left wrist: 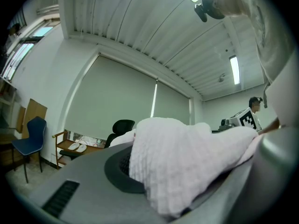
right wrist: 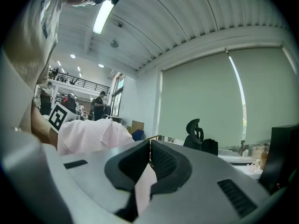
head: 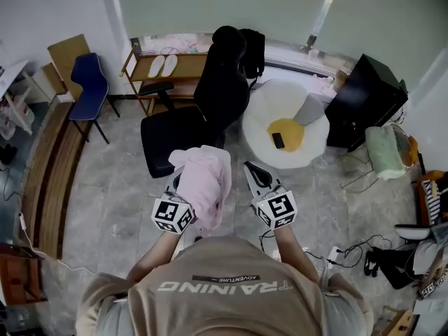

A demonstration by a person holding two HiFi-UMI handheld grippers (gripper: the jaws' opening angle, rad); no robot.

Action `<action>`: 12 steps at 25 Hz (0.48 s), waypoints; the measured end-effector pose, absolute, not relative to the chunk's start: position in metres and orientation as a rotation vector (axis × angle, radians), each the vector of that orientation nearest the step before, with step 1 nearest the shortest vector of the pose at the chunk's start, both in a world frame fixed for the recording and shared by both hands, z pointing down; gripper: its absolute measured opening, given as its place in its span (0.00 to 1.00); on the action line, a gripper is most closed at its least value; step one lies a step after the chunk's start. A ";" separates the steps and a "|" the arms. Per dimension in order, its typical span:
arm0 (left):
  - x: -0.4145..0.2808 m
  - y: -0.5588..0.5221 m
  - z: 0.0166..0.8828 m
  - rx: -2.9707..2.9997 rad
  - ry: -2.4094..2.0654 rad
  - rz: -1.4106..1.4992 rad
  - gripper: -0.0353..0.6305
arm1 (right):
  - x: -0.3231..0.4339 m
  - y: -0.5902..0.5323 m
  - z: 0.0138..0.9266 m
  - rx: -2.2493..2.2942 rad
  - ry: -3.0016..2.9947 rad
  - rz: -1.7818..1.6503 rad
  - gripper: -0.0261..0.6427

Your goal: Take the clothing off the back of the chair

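Gripping the pink clothing [head: 208, 180], the left gripper [head: 176, 186] stands just left of the centre of the head view. Its jaws are almost together, with only the fabric between them. In the left gripper view the cloth lies in a thick heap over the jaws, covers the right one and hangs down over its side.

The clothing is not on the chair. It hangs from the left gripper in the lower middle of the head view, in front of the seat of the black office chair [head: 222, 82], which stands above it in the frame, and does not touch it.

The right gripper [head: 253, 172] is just beside the cloth, to the right, and apart from it. Its jaws are closed, the dark pads meet at the tips, and nothing is held between them.
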State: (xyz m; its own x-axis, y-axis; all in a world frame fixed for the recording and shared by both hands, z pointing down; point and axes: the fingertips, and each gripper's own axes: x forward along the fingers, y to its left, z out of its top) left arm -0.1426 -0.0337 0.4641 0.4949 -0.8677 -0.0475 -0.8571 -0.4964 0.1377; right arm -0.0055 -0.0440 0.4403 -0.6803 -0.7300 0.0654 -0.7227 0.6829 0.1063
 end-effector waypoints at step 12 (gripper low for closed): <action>-0.138 -0.032 0.460 2.639 -1.555 -0.166 0.17 | 0.014 -0.039 0.439 1.232 -2.782 -0.094 0.09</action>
State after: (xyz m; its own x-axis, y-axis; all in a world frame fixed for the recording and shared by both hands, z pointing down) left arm -0.1379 -0.0318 0.4595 0.4806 -0.8752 -0.0554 -0.8672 -0.4837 0.1186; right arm 0.0136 -0.0389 0.4394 -0.6682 -0.7412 0.0640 -0.7352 0.6711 0.0957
